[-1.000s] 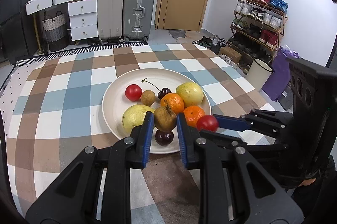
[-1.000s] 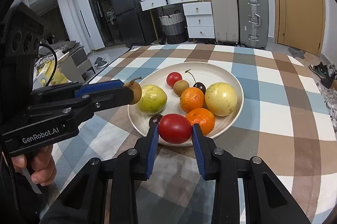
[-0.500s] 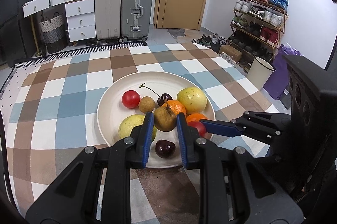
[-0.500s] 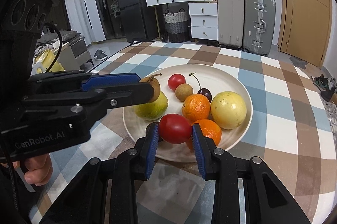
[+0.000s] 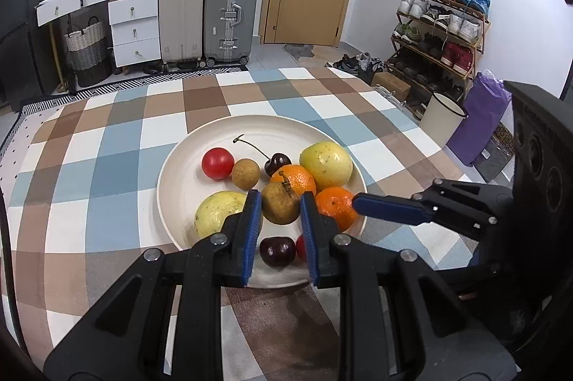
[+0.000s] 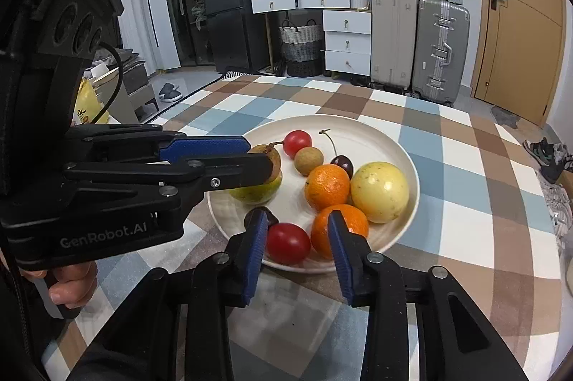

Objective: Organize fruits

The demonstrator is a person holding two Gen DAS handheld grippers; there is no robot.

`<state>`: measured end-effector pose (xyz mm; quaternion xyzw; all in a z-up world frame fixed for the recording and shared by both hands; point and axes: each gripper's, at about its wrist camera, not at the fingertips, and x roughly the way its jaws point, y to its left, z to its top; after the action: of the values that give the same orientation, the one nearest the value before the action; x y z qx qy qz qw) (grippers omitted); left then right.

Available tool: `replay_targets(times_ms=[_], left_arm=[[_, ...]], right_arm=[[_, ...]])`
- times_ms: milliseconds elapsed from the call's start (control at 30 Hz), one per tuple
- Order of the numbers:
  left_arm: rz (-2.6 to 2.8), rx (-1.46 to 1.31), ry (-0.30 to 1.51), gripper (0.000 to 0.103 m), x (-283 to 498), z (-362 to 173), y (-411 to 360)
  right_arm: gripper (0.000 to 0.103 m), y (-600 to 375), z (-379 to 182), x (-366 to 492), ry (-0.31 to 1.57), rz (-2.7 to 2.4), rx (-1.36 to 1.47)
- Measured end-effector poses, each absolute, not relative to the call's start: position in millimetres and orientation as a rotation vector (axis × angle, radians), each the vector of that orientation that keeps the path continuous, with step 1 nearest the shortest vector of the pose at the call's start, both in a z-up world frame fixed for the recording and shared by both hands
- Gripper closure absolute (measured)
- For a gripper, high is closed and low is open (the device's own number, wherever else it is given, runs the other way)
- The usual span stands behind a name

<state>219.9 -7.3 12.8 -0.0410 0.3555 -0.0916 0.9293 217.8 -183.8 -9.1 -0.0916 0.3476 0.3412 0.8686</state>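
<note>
A cream plate (image 5: 186, 166) on the checked tablecloth holds two oranges, two yellow-green fruits, a small tomato (image 5: 217, 163), a longan and two dark cherries. My left gripper (image 5: 281, 207) is shut on a small brown pear (image 5: 280, 205) and holds it above the plate; it shows in the right wrist view too (image 6: 269, 156). My right gripper (image 6: 298, 230) is open over the plate's near rim (image 6: 394, 234). A red tomato (image 6: 288, 243) lies on the plate between its fingers, free of the right pad; contact with the left pad cannot be told.
The table (image 5: 89, 166) carries only the plate. Beyond it stand suitcases (image 5: 231, 12), white drawers, a woven basket, a door and a shoe rack (image 5: 440, 33). A white bin (image 5: 438, 119) stands off the table's right edge.
My right gripper has opened and the red tomato now rests on the plate's near edge. Both grippers moved closer over the plate. The left still holds the pear.
</note>
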Motion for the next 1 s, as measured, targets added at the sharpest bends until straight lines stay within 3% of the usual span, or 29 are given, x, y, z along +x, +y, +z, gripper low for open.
replay_targets(times_ms=[333,500,567,733,800,1000], left_arm=[[-0.185,-0.102,0.735,0.079,213,9,-7],[-0.143,-0.109,0.699,0.027,197,15,0],[-0.135,-0.122,0.677,0.02,189,19,5],[-0.108,-0.151,0.648,0.012,169,26,16],[-0.098,-0.158,0.634,0.001,160,29,19],[-0.061,-0.162,0.603,0.001,139,30,23]], right_arm=[[0.035,-205,-10,215,0.734,0.671,-0.151],[0.018,-211,-7,212,0.723,0.661,-0.126],[0.013,-214,-5,210,0.716,0.652,-0.113],[0.004,-224,-1,206,0.69,0.621,-0.083],[0.001,-230,2,204,0.684,0.618,-0.058],[0.001,-246,7,197,0.654,0.617,-0.01]])
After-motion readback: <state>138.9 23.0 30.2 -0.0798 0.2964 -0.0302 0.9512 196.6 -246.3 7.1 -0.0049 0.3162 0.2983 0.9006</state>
